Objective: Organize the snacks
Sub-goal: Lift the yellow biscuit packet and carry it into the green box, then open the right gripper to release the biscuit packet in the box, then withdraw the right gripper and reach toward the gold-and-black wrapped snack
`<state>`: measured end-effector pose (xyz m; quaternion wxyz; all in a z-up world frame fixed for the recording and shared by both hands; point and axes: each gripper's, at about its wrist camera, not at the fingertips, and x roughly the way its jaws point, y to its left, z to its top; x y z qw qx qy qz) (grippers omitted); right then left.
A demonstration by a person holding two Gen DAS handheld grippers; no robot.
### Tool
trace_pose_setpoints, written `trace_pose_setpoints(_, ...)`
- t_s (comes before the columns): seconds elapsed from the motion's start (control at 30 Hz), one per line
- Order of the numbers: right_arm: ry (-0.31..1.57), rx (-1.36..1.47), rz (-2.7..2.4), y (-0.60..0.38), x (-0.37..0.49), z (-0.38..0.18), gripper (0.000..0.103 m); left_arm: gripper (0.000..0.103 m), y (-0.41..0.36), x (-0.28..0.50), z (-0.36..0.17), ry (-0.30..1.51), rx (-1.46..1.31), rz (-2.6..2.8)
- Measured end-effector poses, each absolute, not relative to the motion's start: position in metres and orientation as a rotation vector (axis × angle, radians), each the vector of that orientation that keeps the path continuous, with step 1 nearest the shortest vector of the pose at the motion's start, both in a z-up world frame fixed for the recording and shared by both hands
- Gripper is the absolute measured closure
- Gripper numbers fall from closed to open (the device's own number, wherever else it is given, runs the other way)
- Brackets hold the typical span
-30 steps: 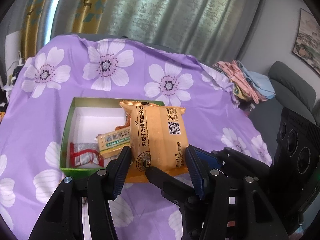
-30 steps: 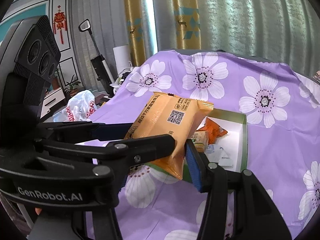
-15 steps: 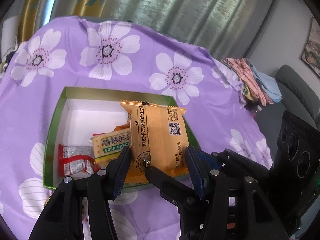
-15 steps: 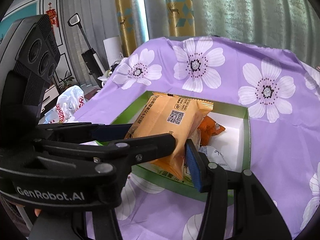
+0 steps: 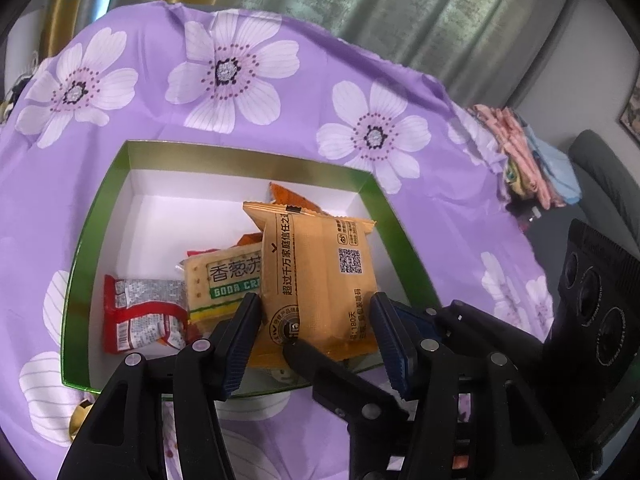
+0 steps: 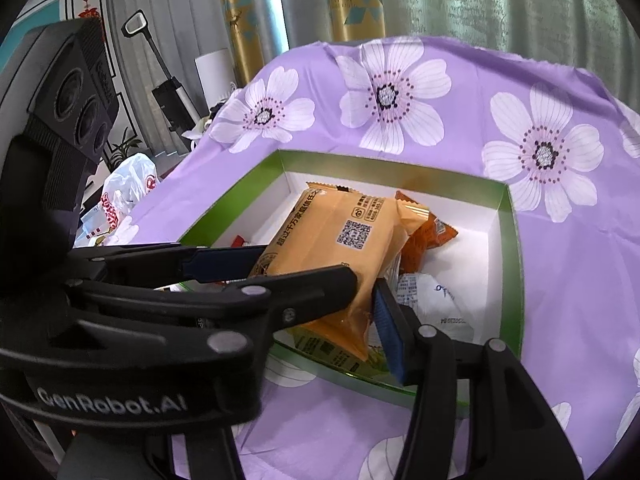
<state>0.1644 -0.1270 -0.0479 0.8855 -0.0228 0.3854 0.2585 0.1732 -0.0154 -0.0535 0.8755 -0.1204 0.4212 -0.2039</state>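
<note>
Orange packet over green box | left tool grips it | right tool jaws just opening (packet between, pads touching)

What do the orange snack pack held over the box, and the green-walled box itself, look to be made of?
Orange snack pack: likely thin plastic film, slightly glossy, judging by its crimped serrated end seal and puffy, creased body. Box: probably coated cardboard; straight folded walls, a shiny green rim that catches light, and a plain matte white inside.
</note>
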Motion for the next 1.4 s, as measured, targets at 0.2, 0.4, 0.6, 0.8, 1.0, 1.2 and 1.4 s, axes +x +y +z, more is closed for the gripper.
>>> trace_pose_setpoints(0.2,0.817,-0.044,0.535,-0.125,0.166,-0.051,0.043,0.047,-0.015,0.176,-0.056,0.884,-0.242,-0.392)
trace_pose_setpoints(0.4,0.796,-0.042,0.536,-0.125,0.160,-0.044,0.030,0.022,-0.013,0.169,-0.043,0.852,-0.215,-0.357)
trace_pose_setpoints(0.6,0.756,-0.026,0.505,-0.133,0.144,-0.028,0.012,0.006,-0.007,0.153,-0.024,0.811,-0.175,-0.318)
trace_pose_setpoints(0.8,0.709,-0.026,0.448,-0.143,0.121,-0.006,0.001,0.002,0.006,0.126,-0.003,0.756,-0.155,-0.289)
trace_pose_setpoints(1.0,0.679,-0.013,0.414,-0.155,0.097,0.015,0.000,0.001,0.019,0.095,0.014,0.708,-0.144,-0.235)
trace_pose_setpoints(1.2,0.641,0.001,0.406,-0.162,0.070,0.035,0.000,0.001,0.025,0.064,0.030,0.669,-0.125,-0.188)
trace_pose_setpoints(1.4,0.609,-0.005,0.389,-0.168,0.050,0.049,0.000,0.001,0.031,0.039,0.041,0.642,-0.123,-0.158)
